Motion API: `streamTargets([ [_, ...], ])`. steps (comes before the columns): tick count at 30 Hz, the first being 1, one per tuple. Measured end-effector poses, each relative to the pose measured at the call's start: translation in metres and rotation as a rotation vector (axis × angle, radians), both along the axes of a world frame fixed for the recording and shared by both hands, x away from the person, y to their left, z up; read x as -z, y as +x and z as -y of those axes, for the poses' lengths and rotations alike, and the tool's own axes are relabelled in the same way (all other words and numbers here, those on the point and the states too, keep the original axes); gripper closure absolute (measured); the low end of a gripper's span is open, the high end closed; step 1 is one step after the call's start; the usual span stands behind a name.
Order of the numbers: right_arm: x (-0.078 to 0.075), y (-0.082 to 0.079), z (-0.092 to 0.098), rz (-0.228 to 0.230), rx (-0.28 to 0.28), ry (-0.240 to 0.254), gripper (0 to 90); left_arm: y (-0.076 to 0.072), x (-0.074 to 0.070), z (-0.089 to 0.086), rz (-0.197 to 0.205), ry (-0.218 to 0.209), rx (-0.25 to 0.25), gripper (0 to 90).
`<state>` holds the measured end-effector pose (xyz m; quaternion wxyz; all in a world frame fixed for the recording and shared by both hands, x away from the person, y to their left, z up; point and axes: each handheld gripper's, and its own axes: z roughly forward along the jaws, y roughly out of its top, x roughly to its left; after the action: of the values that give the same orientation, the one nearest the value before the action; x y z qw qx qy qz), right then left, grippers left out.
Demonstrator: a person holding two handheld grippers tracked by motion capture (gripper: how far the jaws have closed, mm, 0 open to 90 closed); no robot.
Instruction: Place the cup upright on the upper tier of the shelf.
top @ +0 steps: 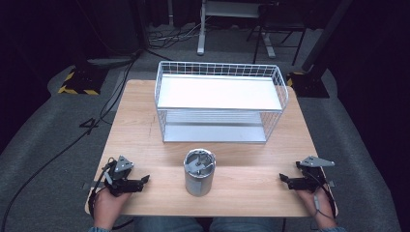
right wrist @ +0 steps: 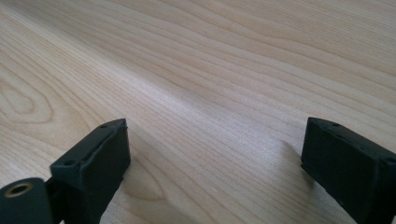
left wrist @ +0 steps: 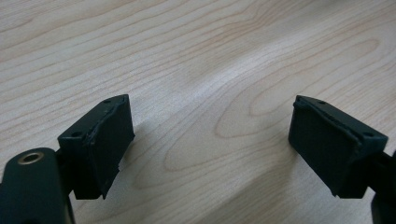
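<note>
Grippers rest low at the near edge of the table (top: 145,130), both released: the left gripper (left wrist: 210,140) and the right gripper (right wrist: 215,158) each show jaws spread wide over bare wood with nothing between them. In the high view I see the left gripper (top: 144,180) at about 8 o'clock from the can (top: 199,172) and the right gripper (top: 282,178) at about 4 o'clock from it, each well apart from it.

The can stands upright at the table's near centre, a shiny metal cylinder with its top open; I cannot tell what lies inside. I judge the step in hand is the reach for it. To do it well I would bring one gripper in level from the side, jaws kept wide enough to pass the round wall, and close on the middle of the body rather than the rim, since smooth metal may slip or tip.

At 12 o'clock from the can sits a white wire rack (top: 220,101) with two shelves, near but not touching. Its front wire edge is what I would have to clear. Nothing lies between either gripper and the can.
</note>
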<state>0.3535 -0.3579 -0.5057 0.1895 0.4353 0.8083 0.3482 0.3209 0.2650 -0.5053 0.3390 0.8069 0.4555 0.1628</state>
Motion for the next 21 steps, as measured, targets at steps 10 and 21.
streamTargets([
  [10,-0.0002,-0.0003,0.0005,0.003,0.008,0.005,10.8,0.0006,0.0011,0.0046,-0.011,0.038,0.009,3.9],
  [21,-0.0003,-0.0007,0.0005,0.007,0.003,0.006,12.3,0.0007,0.0013,0.0048,-0.014,0.039,0.010,2.9],
])
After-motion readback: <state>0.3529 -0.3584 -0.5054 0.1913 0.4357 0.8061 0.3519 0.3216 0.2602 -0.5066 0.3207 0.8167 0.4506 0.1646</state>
